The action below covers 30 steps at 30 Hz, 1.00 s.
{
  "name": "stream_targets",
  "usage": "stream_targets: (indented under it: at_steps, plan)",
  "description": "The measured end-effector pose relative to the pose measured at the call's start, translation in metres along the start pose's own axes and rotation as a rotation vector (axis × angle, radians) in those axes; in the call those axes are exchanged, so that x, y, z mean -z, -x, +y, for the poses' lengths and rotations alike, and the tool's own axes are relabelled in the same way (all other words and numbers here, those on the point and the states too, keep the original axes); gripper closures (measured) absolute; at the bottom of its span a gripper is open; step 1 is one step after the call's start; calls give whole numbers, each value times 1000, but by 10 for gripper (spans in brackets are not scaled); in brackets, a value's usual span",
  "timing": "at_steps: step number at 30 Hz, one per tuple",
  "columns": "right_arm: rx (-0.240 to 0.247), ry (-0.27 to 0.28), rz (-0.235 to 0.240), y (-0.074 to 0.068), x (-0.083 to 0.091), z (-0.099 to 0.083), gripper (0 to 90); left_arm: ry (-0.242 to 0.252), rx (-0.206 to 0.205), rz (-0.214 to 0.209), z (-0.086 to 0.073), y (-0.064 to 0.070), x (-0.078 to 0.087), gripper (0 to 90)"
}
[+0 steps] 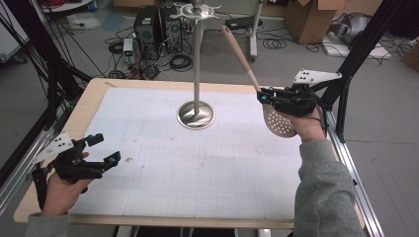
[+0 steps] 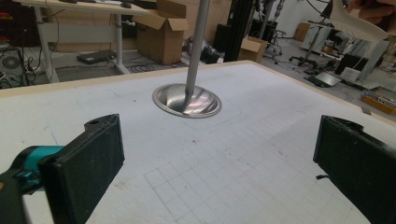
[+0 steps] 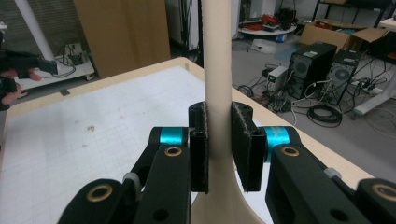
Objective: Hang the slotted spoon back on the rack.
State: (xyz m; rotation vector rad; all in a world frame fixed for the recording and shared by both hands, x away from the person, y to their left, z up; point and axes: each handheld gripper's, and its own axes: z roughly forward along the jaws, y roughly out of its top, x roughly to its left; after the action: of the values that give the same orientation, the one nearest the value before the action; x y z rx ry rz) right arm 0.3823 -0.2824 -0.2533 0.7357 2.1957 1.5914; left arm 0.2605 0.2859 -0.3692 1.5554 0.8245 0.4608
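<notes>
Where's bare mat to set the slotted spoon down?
Widest bare patch: the mat between the left gripper and the right gripper, in front of the stand base. Tightest: the right edge, where the slotted spoon hangs clamped.

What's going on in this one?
A person works at a table with a hand-held gripper in each hand. The right hand-held gripper is shut on the handle of a slotted spoon, held in the air at the right side of the table, handle pointing up and away. The left hand-held gripper is open and holds nothing, near the front left corner. A metal stand with hooks on top rises from the table's far middle.
</notes>
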Motion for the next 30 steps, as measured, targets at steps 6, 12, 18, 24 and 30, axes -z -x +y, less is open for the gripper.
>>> stream_targets:
  at_steps: [6,12,18,24,30]
  plan:
    - [1,-1,-9,4,-2,4,781,-1,3,3,0,-1,0,22]
    - [-8,12,-10,6,-5,9,781,-1,2,0,0,-2,0,22]
    - [-13,21,-12,7,-9,17,781,1,7,3,-1,-3,2,22]
    - [-24,19,-15,10,-12,18,781,-2,10,2,-2,-3,2,22]
    - [-34,24,-8,14,-17,18,781,-3,14,6,-3,-4,3,22]
